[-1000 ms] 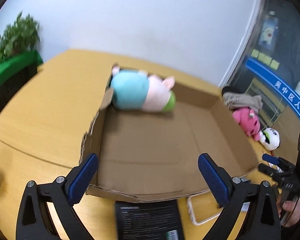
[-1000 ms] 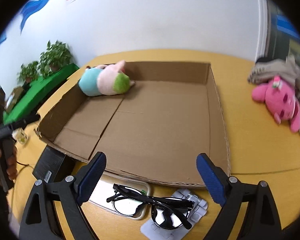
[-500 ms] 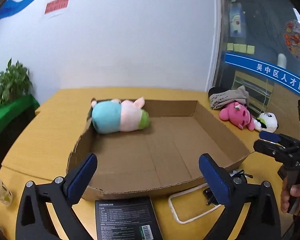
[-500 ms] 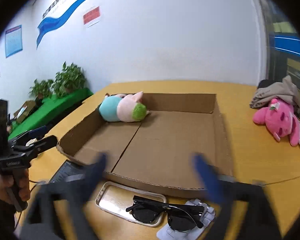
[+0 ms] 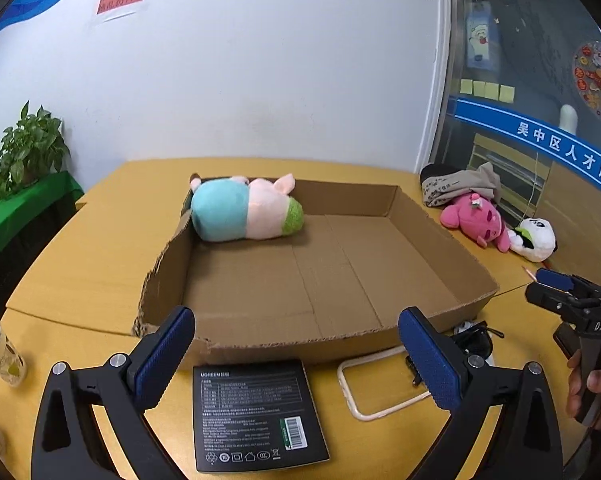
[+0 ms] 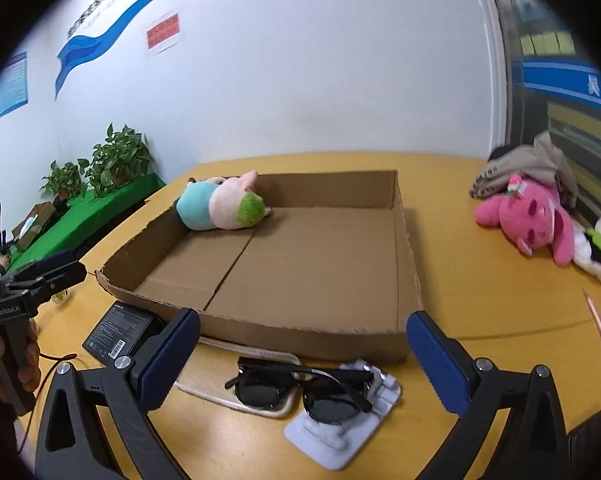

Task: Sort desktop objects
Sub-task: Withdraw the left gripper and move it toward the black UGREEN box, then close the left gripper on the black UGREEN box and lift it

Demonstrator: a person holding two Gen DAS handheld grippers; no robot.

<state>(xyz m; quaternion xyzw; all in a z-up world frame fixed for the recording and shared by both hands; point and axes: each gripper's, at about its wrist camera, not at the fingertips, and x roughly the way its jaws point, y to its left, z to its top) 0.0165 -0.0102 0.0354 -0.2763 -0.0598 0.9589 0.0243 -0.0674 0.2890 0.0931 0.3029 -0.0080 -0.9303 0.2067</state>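
Teal-and-pink plush pig with green snout (image 5: 246,216) lies in the far left corner of the shallow brown cardboard tray (image 5: 324,276), the only item sorted in so far. Over the last second both cameras have lifted and levelled out, from looking down into the tray to a pulled-back view across the yellow desk (image 5: 80,264), so this reads as a reset between picks, not a grasp. Left gripper (image 5: 300,356) hovers over the black boxed product with barcode label (image 5: 256,412), jaws wide open, holding nothing. Right gripper (image 6: 308,356) hovers above the black sunglasses (image 6: 300,388) on a white pad (image 6: 340,428), jaws wide open, empty. Pink plush rabbit (image 6: 528,216) and white panda plush (image 6: 600,252) lie unsorted, well apart from the tray on the right.
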